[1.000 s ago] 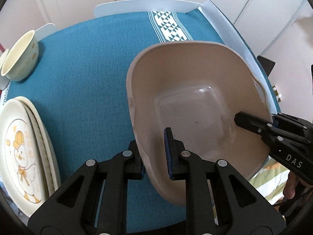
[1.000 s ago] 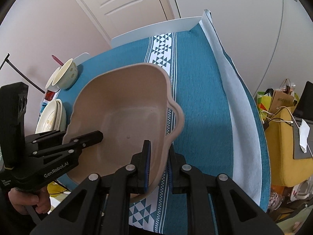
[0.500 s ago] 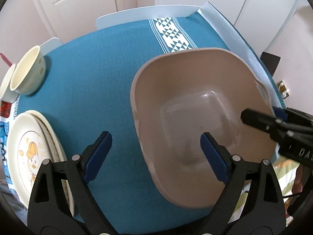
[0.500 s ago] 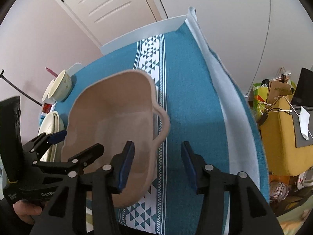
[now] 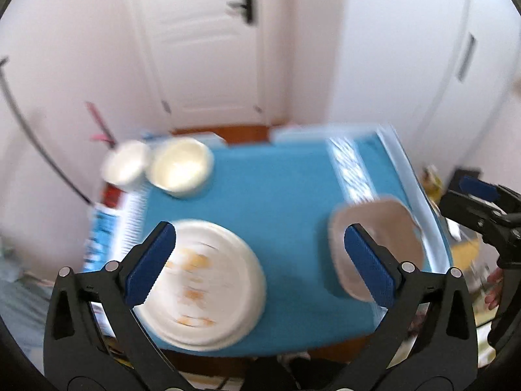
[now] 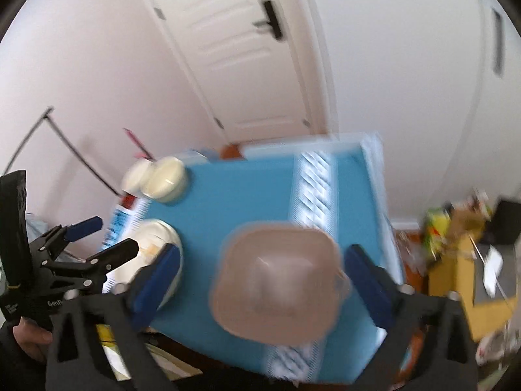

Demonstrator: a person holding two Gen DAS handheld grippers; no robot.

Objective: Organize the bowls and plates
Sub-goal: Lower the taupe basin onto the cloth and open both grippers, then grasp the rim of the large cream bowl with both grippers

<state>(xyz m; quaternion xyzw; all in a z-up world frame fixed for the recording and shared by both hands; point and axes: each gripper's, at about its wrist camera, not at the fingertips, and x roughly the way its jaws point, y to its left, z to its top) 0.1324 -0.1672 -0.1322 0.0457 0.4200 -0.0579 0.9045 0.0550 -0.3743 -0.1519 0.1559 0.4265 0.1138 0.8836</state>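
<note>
A beige square basin [image 6: 276, 285] sits on the blue tablecloth [image 6: 234, 195] near the table's right front; it also shows in the left wrist view [image 5: 377, 247]. A stack of white plates with orange print [image 5: 202, 285] lies at the left front. Two cream bowls [image 5: 180, 171] stand at the far left corner. My left gripper [image 5: 257, 264] is open and empty, held high above the table. My right gripper [image 6: 263, 280] is open and empty, high above the basin. Both views are blurred.
A white door [image 5: 208, 42] and walls stand behind the table. A red and blue box [image 5: 107, 215] lies at the table's left edge. A yellow seat with clutter [image 6: 465, 267] is on the right. The left gripper shows in the right wrist view [image 6: 81, 254].
Both grippers let go of the basin, opened wide and pulled up and back from the table. The basin now rests on the cloth.
</note>
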